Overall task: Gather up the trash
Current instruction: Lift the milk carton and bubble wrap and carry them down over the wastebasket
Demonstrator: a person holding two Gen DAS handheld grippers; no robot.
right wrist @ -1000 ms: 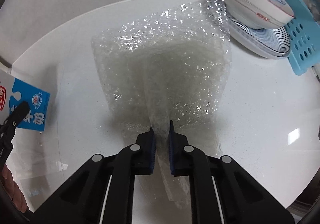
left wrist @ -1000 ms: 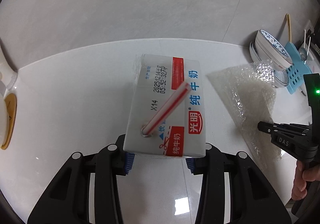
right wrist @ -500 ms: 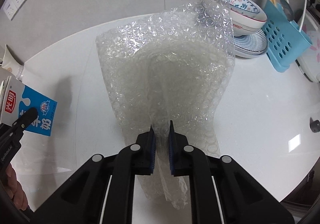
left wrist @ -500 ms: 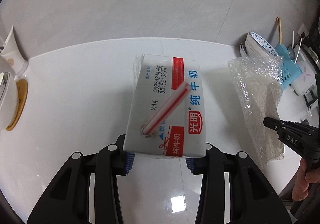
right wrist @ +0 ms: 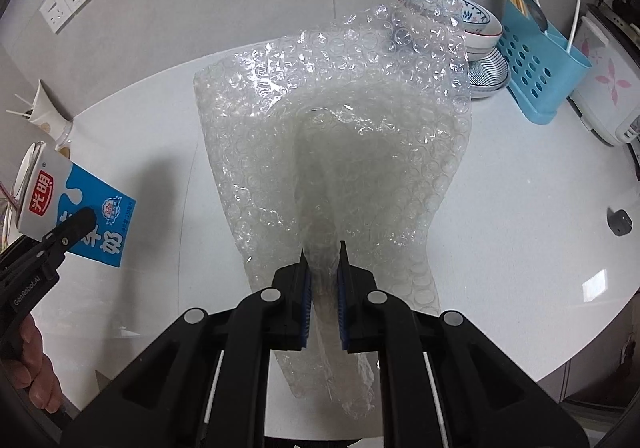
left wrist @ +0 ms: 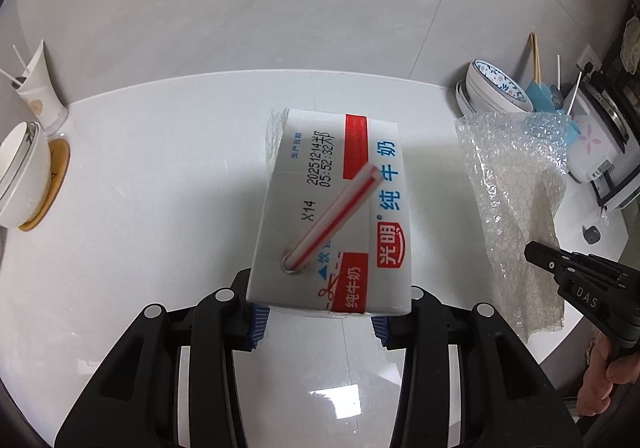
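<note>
Both grippers are loaded: the left gripper (left wrist: 318,322) clamps a milk carton (left wrist: 332,215) between its blue pads, and the right gripper (right wrist: 322,300) is pinched tight on a gathered fold of bubble wrap (right wrist: 332,135). Each piece hangs clear above the white table (left wrist: 152,175), so the picking-up part of the job looks done for these two items. What remains, by this reading, is carrying them to a bin, and no bin shows in either view. No other loose trash is evident on the table; the bowls (right wrist: 476,19), blue rack (right wrist: 536,63) and paper cup (left wrist: 40,91) look like things that belong there. The carton is a stiff rectangular box of glossy coated card, printed in blue, red and white, with a red-and-white striped straw (left wrist: 332,219) poking at a slant from its top. The wrap is a limp, clear sheet of small round cells, crinkled and shiny, fanning wide away from the pads and trailing in a narrow tail on their near side. The tabletop is smooth, rounded at its edge and reflective.
</note>
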